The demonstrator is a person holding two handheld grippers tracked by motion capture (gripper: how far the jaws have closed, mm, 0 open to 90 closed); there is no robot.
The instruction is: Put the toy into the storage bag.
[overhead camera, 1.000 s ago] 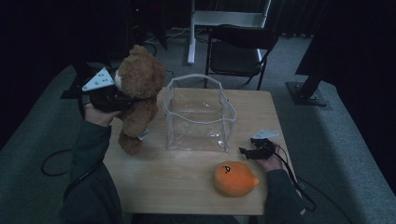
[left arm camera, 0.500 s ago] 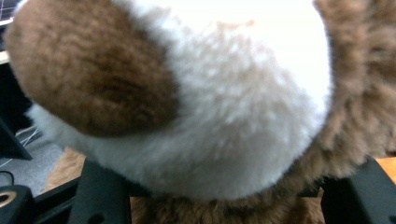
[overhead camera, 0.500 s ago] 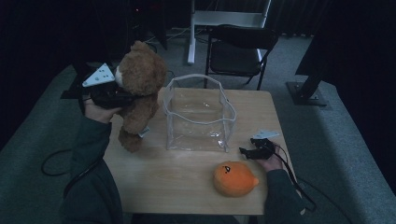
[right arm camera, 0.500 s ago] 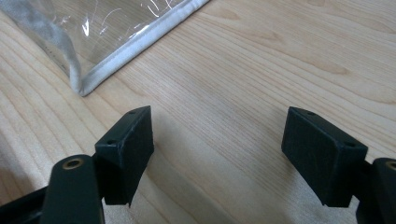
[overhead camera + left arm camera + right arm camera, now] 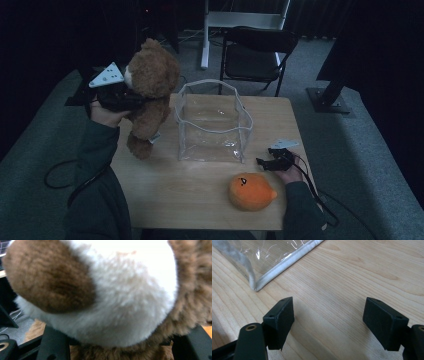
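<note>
Two hands: left gripper (image 5: 131, 100) raised clamping teddy bear (image 5: 150, 95); right gripper (image 5: 265, 162) low, fingers apart.

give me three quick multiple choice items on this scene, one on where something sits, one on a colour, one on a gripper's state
1. Where is the orange plush toy?
A. inside the clear bag
B. on the table, in front of the clear bag
C. on the chair

2. What colour is the teddy bear?
A. brown
B. grey
C. blue

3. How is the right gripper?
A. shut on the bag
B. holding the bear
C. open, empty

Key: 1 B, it lies on the table nearer the person than the clear bag. 2 A, brown fur. 3 C, jaws apart over bare wood.
</note>
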